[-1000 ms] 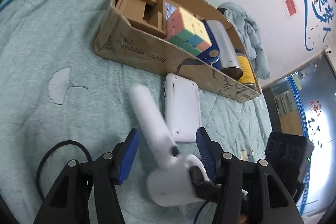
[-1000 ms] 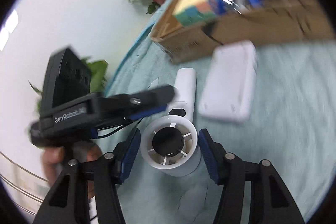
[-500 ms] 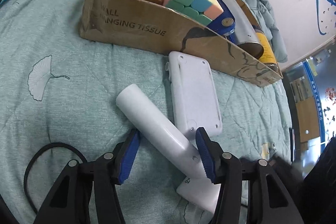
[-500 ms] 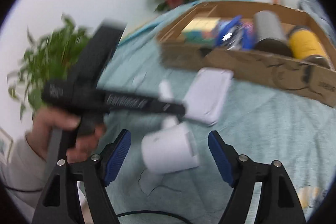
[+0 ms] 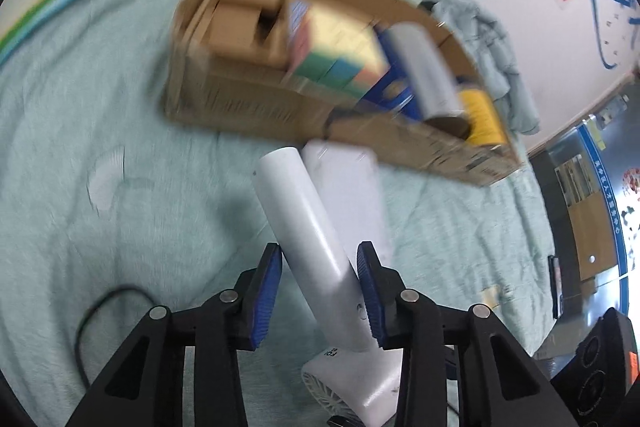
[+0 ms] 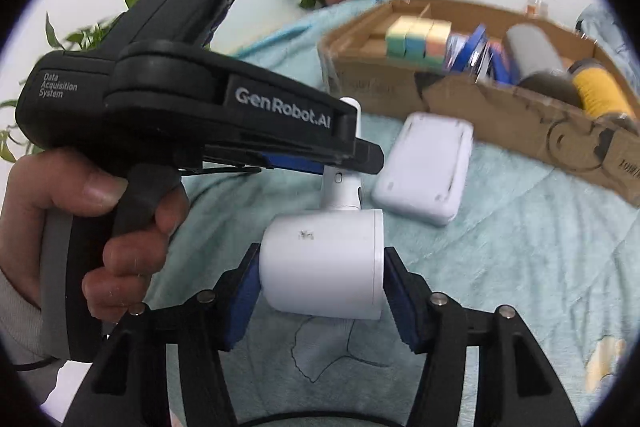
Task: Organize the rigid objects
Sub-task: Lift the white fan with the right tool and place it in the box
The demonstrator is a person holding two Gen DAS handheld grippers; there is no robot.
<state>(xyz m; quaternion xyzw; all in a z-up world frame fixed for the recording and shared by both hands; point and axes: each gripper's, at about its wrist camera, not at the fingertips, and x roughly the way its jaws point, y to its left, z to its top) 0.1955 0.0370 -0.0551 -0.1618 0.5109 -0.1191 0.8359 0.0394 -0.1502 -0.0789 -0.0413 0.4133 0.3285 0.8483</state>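
- Left tongs [image 5: 318, 291]: jaws closing on the handle of the white handheld fan [image 5: 308, 227], which lies between the blue pads.
- Right tongs [image 6: 320, 291]: jaws closing; both pads meet the fan head.
- Beyond the tongs: white flat device [image 6: 426, 167] on the bed cover [image 6: 520, 247], then the cardboard box [image 5: 280, 111].

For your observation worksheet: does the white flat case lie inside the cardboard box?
No, the white flat case lies on the green quilt outside the cardboard box.
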